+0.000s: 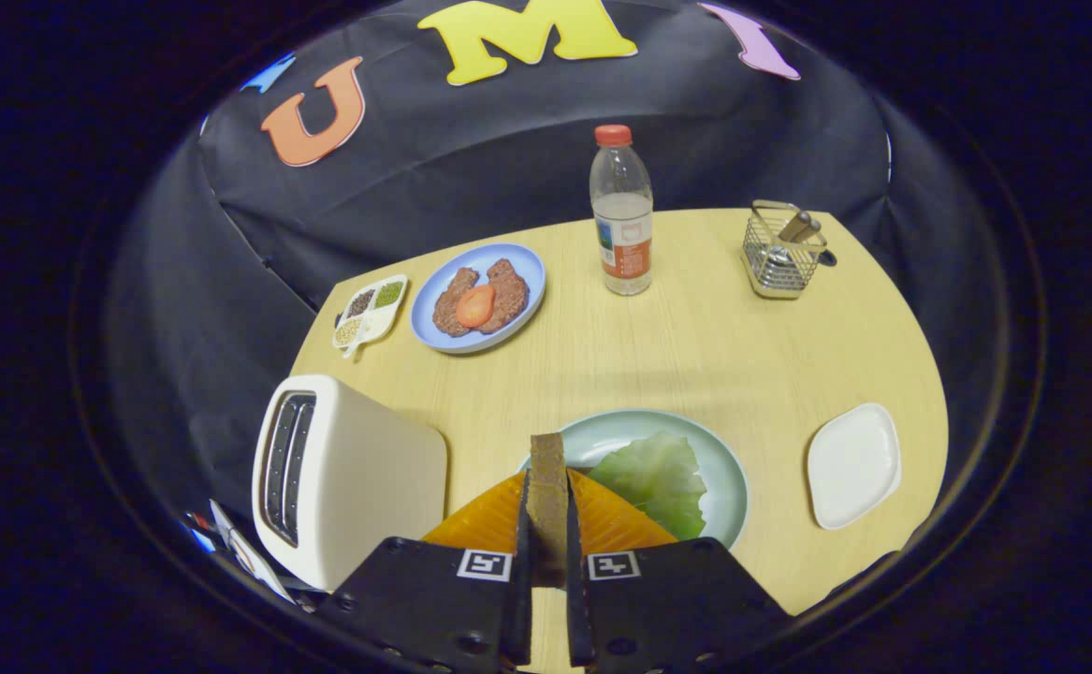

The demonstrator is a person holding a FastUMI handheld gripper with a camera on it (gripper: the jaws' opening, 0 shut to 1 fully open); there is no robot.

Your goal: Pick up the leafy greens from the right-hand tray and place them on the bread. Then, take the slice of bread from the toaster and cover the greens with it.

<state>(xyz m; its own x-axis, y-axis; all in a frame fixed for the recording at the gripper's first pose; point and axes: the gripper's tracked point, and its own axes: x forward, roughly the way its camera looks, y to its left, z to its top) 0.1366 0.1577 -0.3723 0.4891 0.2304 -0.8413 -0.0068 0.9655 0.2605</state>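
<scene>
A brown slice of bread [546,505] stands on edge, clamped between both fingers of the hand-held gripper [546,562], above a pale green plate [728,468] carrying a light green lettuce leaf [662,482] and an orange ribbed piece [616,524]. The surface [695,356] is light wood grain. A cream toaster [349,477] has dark slots. A blue plate [522,267] bears brown patties [506,292] and a red tomato slice [475,305]. The clear bottle [621,211] has a red cap and orange label; the small square dish [852,465] is white.
</scene>
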